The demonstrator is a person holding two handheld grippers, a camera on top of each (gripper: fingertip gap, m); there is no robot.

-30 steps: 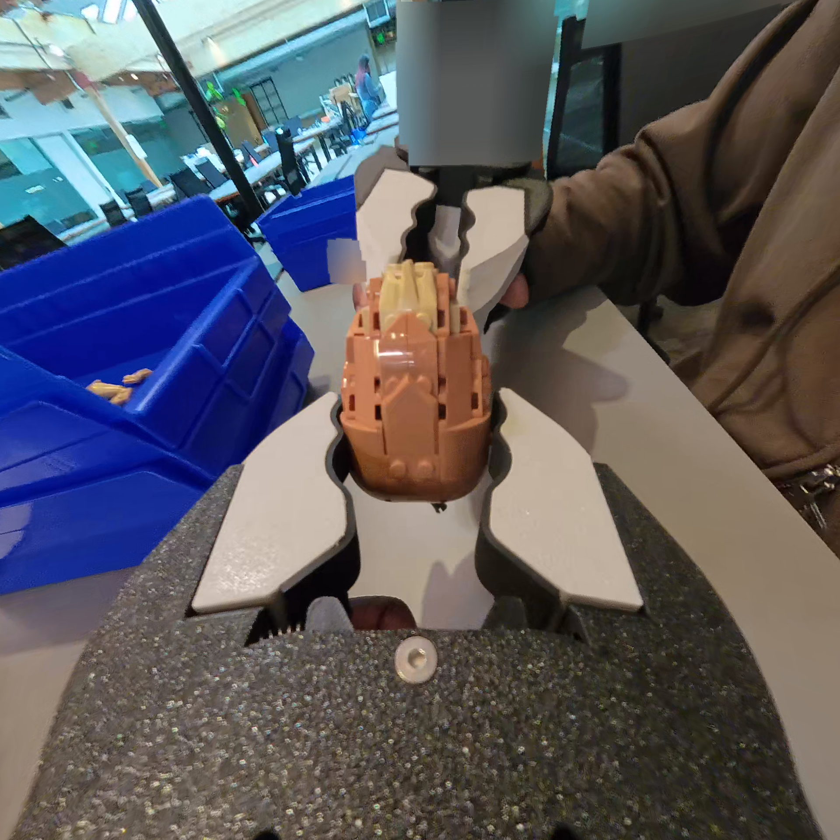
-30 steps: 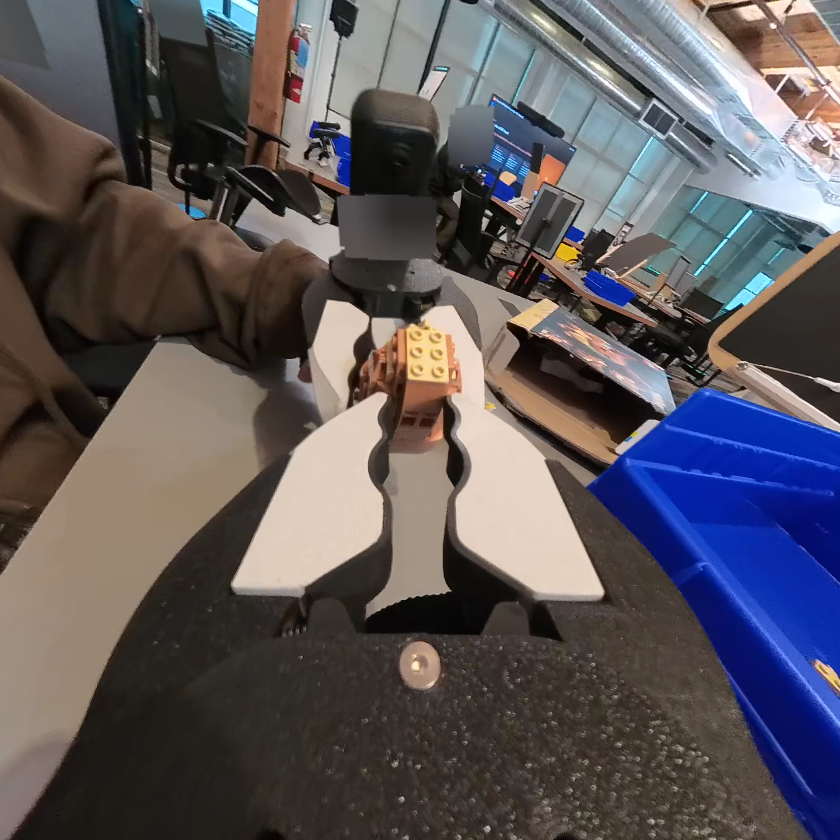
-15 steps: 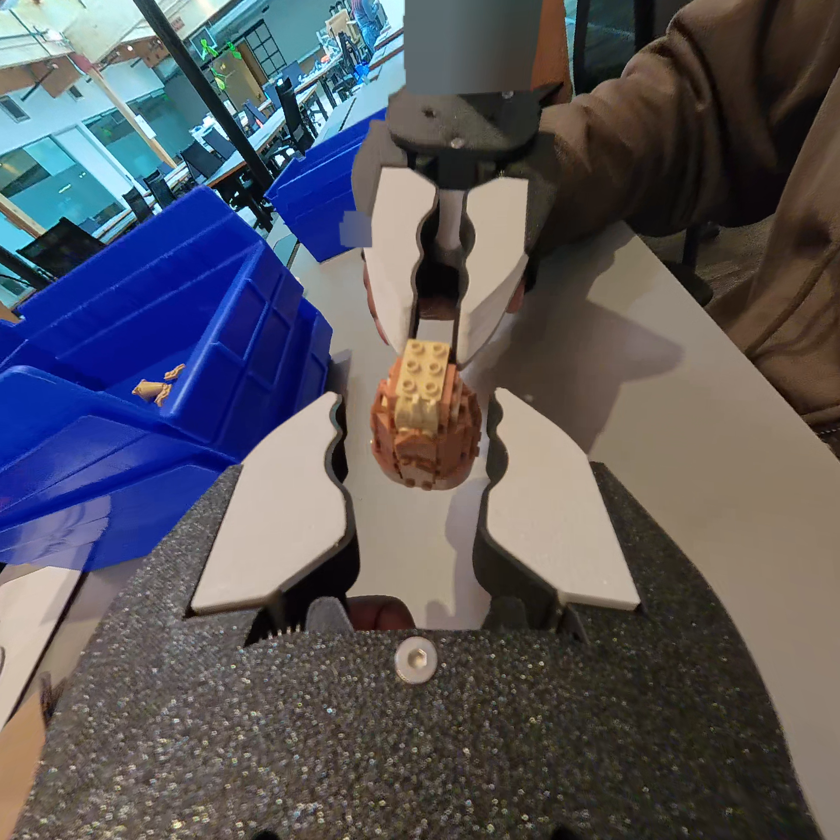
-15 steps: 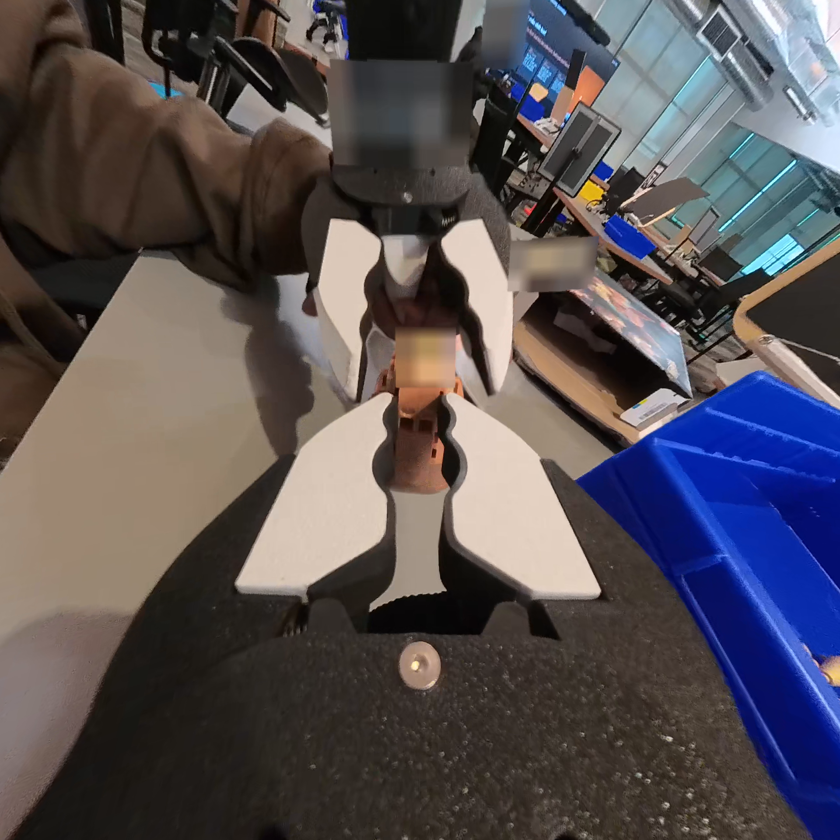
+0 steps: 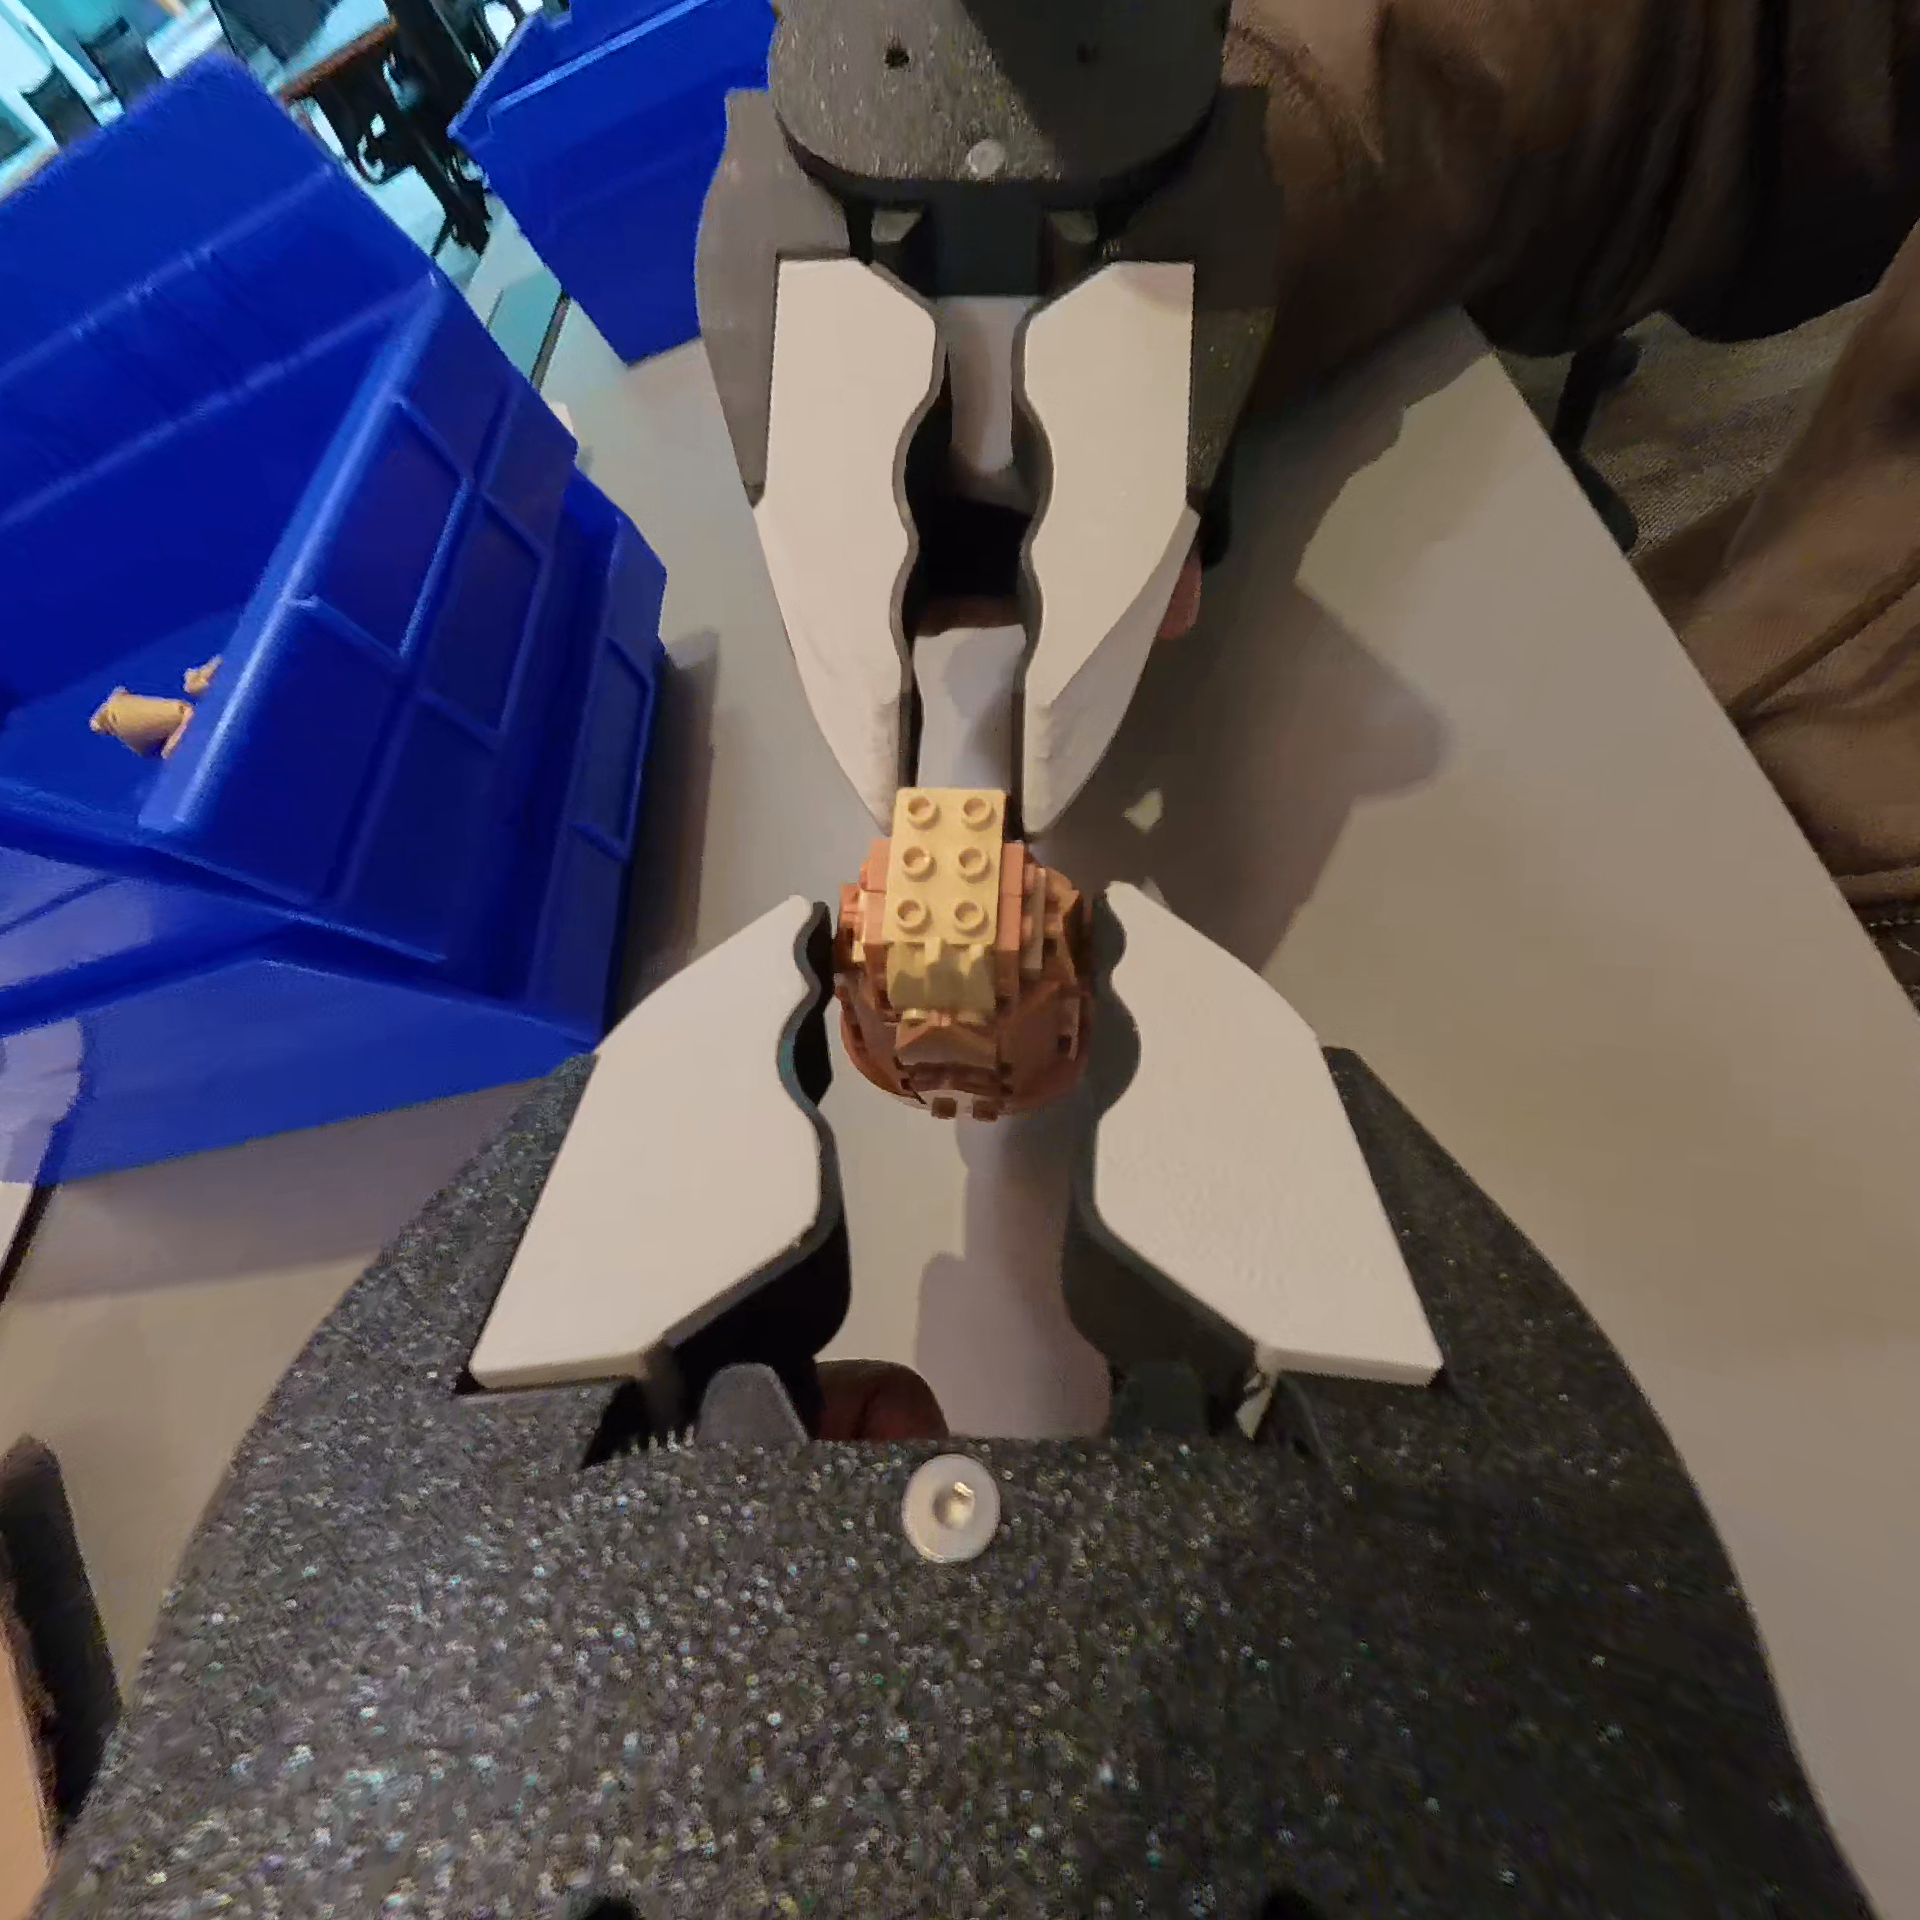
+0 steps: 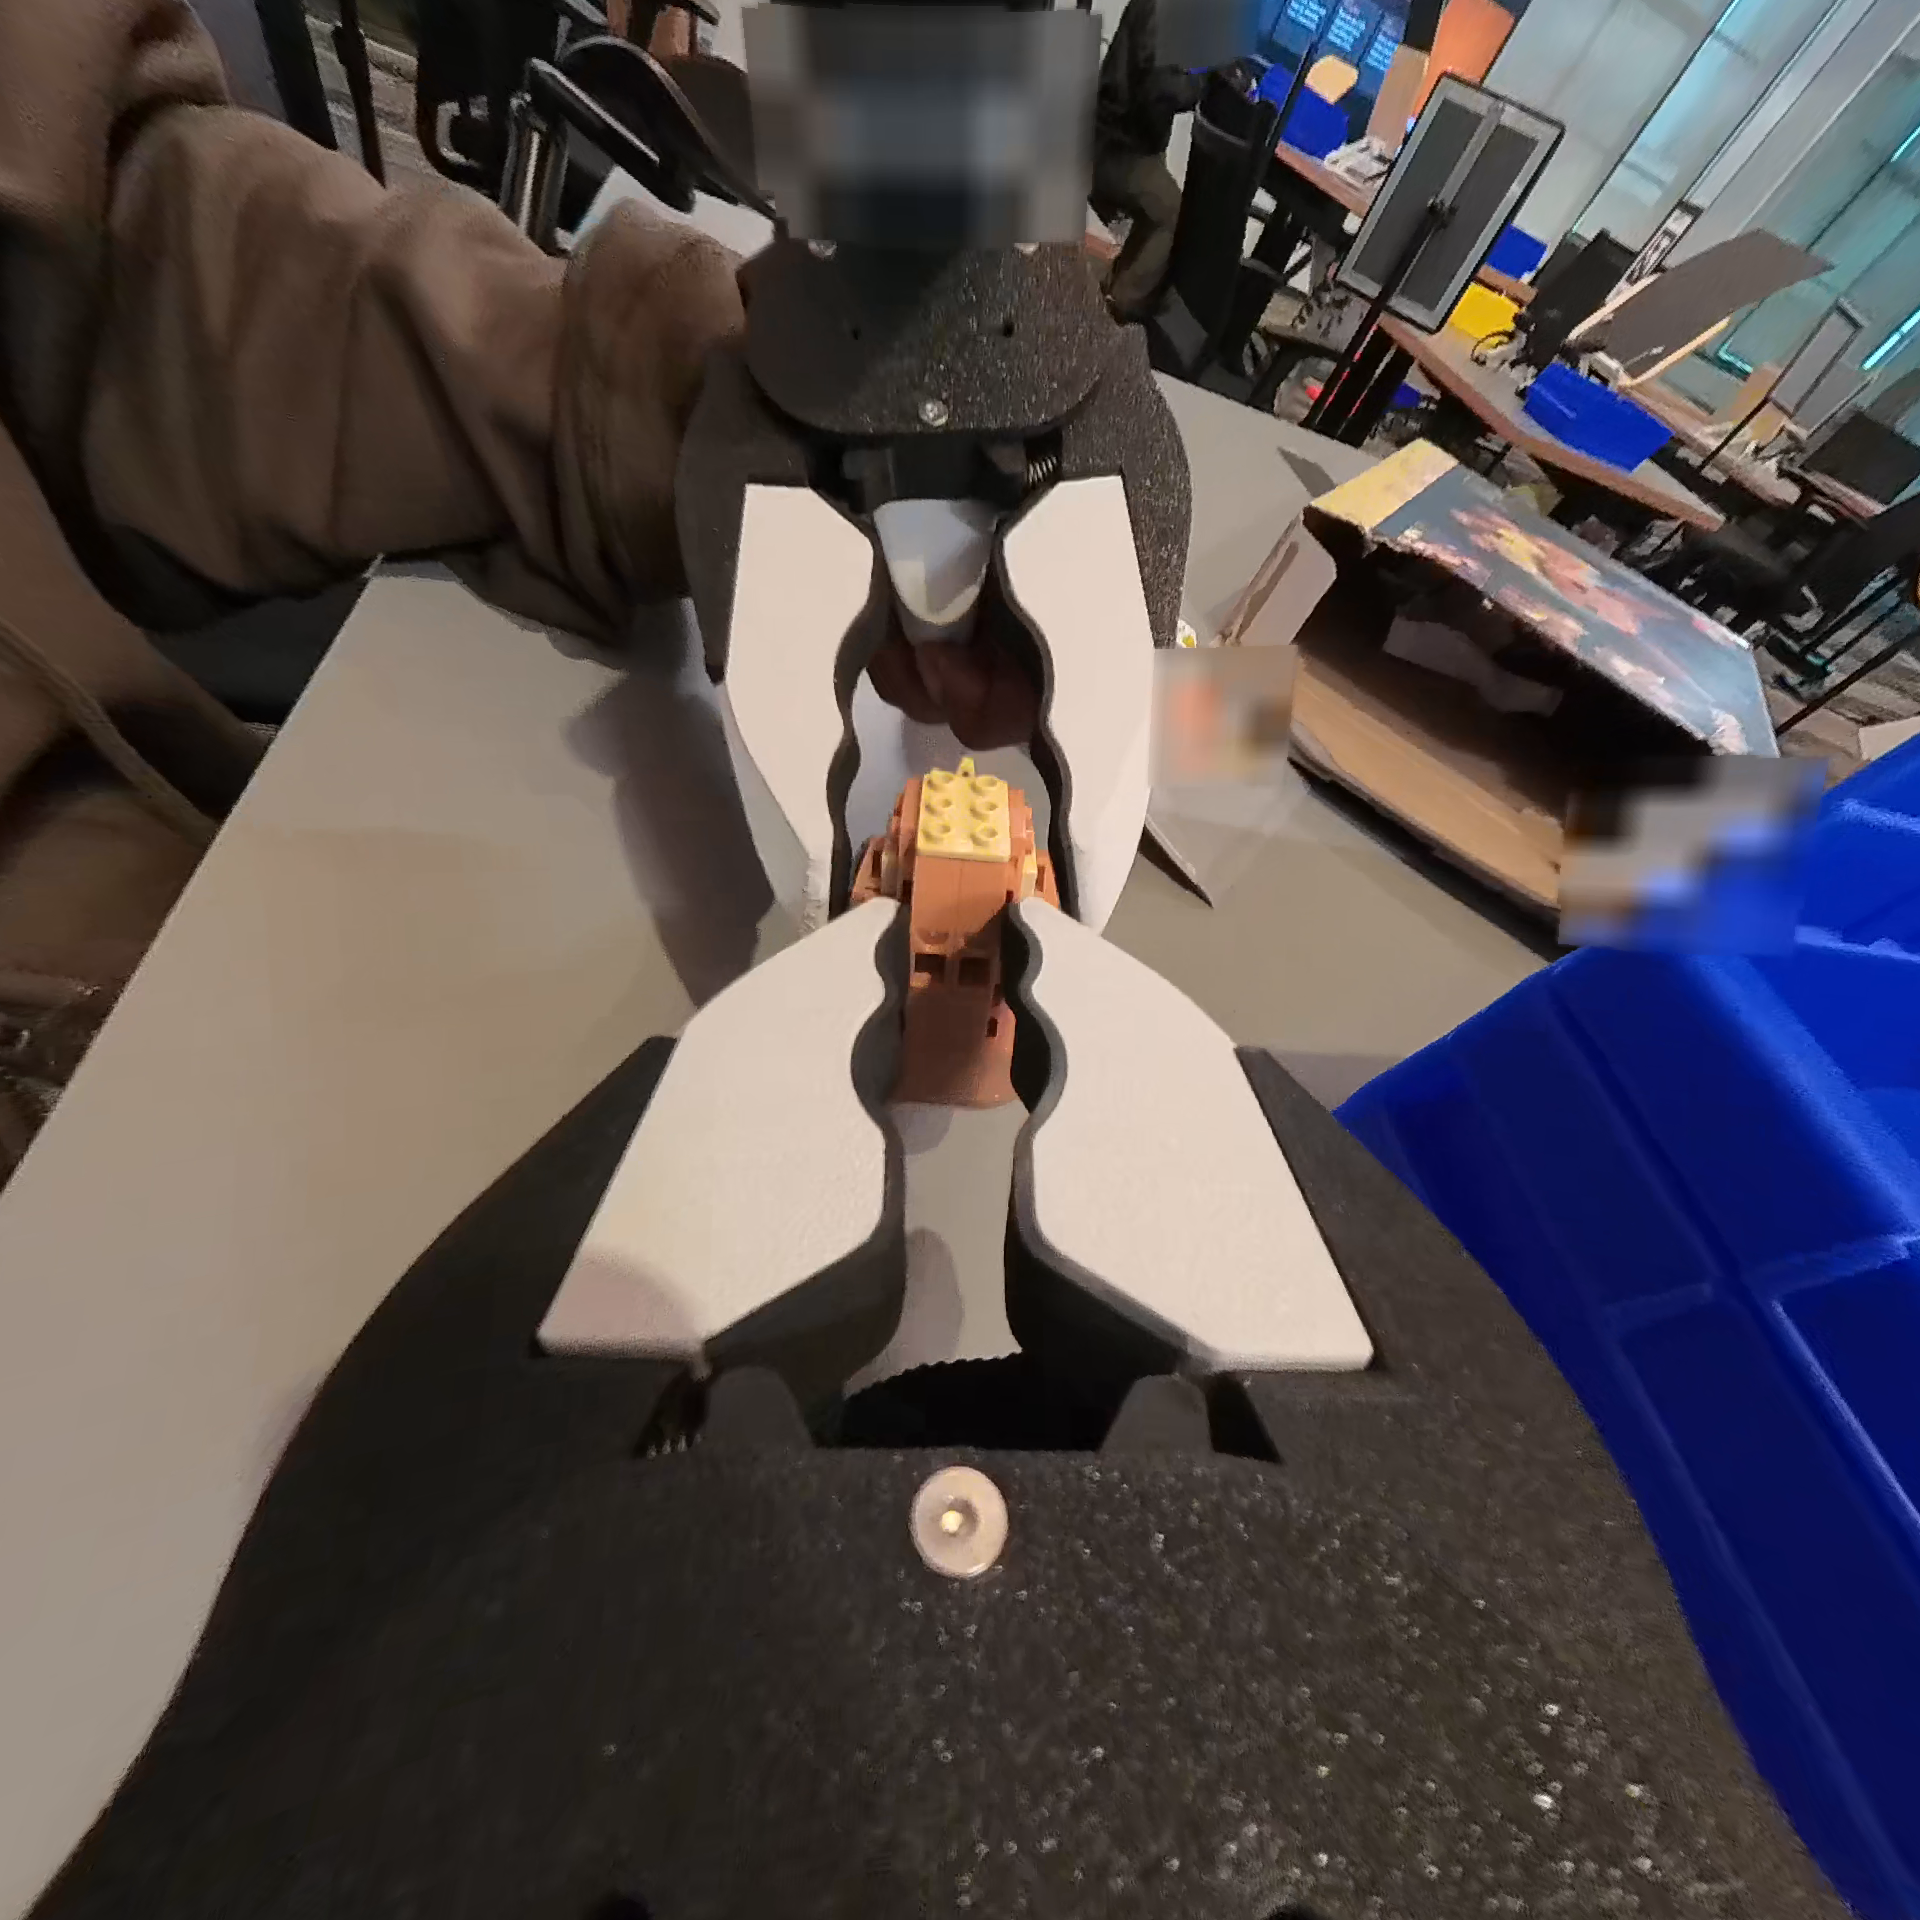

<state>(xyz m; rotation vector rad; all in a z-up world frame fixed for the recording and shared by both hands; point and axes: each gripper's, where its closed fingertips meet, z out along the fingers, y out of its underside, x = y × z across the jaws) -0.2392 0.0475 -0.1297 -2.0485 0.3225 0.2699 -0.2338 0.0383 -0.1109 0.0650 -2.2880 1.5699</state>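
Note:
A small brown brick model (image 5: 961, 997) with a tan studded plate (image 5: 951, 868) on top hangs just above the grey table (image 5: 1403, 935). My right gripper (image 6: 954, 914) is shut on the model's (image 6: 951, 997) narrow brown end. In the left wrist view it (image 5: 961, 795) reaches in from the top, tips at the tan plate. My left gripper (image 5: 961, 904) is open, its fingers (image 5: 707, 1122) flanking the model closely on both sides. In the right wrist view it (image 6: 951, 883) faces mine from the far side.
Stacked blue bins (image 5: 260, 623) stand left of the model, one holding small tan pieces (image 5: 135, 717); another blue bin (image 5: 603, 156) is farther back. A blue bin (image 6: 1662, 1247) and an open cardboard box (image 6: 1507, 644) lie right of the right gripper. A person's brown sleeve (image 6: 312, 364) is behind. My left and right fingertips are right by each other.
The left gripper, shut on the model 1.0 s ago, has opened and now flanks it. Both grippers tipped downward and the model came lower toward the table, held by the right gripper.

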